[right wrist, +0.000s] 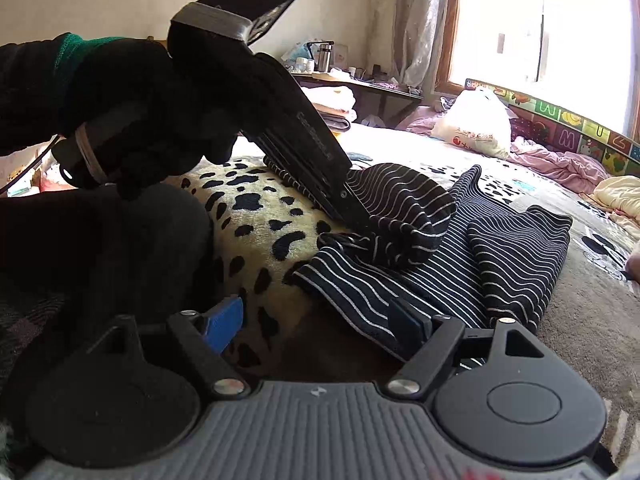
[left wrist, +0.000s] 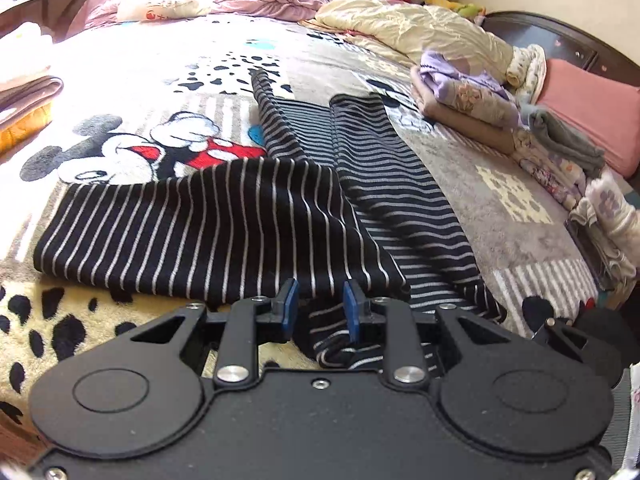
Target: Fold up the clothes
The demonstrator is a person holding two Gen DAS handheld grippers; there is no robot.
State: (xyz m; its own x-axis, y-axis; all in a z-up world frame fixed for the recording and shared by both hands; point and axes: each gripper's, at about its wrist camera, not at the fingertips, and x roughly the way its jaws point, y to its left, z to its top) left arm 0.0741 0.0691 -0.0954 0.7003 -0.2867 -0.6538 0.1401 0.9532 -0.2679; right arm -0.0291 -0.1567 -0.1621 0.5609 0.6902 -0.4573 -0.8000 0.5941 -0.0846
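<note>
A black garment with thin white stripes [left wrist: 224, 224] lies partly folded on the bed, one part folded across the left, two long parts stretching away. My left gripper [left wrist: 320, 308] is open, its blue pads [left wrist: 290, 308] apart, low over the garment's near edge with striped cloth lying between and below them. In the right wrist view the same garment [right wrist: 460, 264] lies ahead; my right gripper [right wrist: 320, 320] is open wide, its right finger at the garment's near hem. The left gripper's black body [right wrist: 296, 136], held by a gloved hand, angles down onto the cloth.
The bed is covered by a cartoon-mouse blanket [left wrist: 132, 148] with spotted patches. Stacked folded clothes [left wrist: 464, 100] and a pink pillow [left wrist: 588, 108] lie at right, a cream quilt [left wrist: 404, 28] at the back. A desk [right wrist: 360, 84] and a window [right wrist: 544, 28] stand beyond.
</note>
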